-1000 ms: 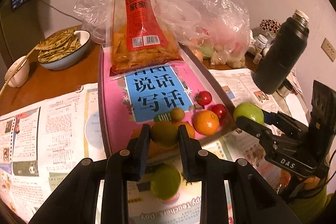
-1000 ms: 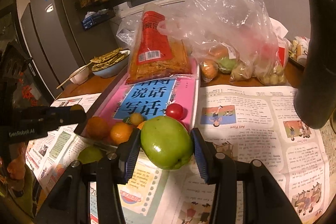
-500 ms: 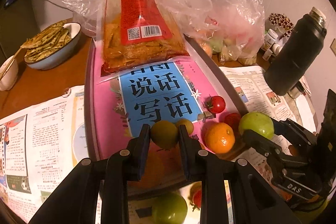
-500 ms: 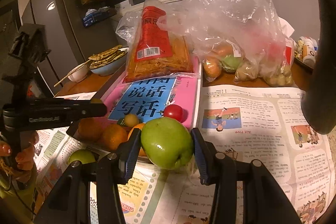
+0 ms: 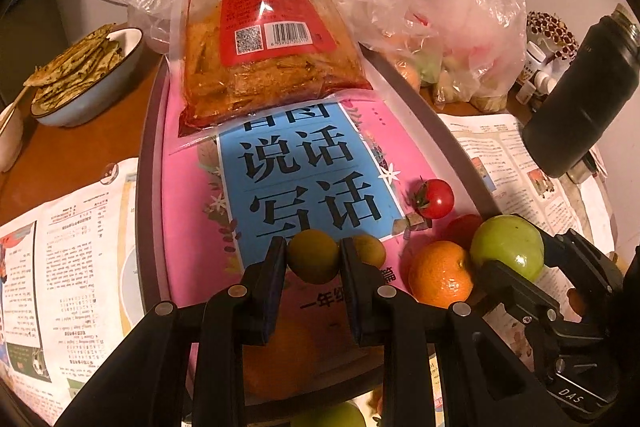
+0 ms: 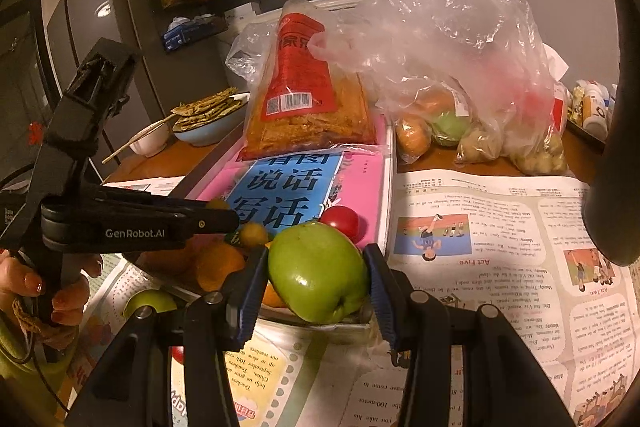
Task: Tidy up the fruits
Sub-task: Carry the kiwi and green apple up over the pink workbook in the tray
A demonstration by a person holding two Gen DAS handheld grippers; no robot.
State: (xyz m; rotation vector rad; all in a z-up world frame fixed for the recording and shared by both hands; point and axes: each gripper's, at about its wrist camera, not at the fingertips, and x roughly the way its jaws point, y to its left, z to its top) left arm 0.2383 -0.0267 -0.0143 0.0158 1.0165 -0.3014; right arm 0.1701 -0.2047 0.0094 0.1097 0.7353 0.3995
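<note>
Carrying fruit on both sides: left gripper point(image 5: 313, 259) pinches a small yellow-green fruit point(image 5: 313, 261) over the near end of the tray point(image 5: 149, 163), right gripper point(image 6: 318, 275) clamps the green apple point(image 6: 318, 271) at the tray's near right corner. Neither looks set down yet, though I can't tell for sure whether they touch the tray. Already on the tray's pink book point(image 5: 192, 219): a tangerine point(image 5: 439, 274), a cherry tomato point(image 5: 436, 198), another small yellowish fruit point(image 5: 370, 250), plus a big orange under the left fingers. Left to do, by my read: release both, then collect the green fruit point(image 6: 149, 303) lying on the newspaper point(image 6: 500, 267) off the tray. Bagged produce point(image 6: 448, 131) behind is untouched.
</note>
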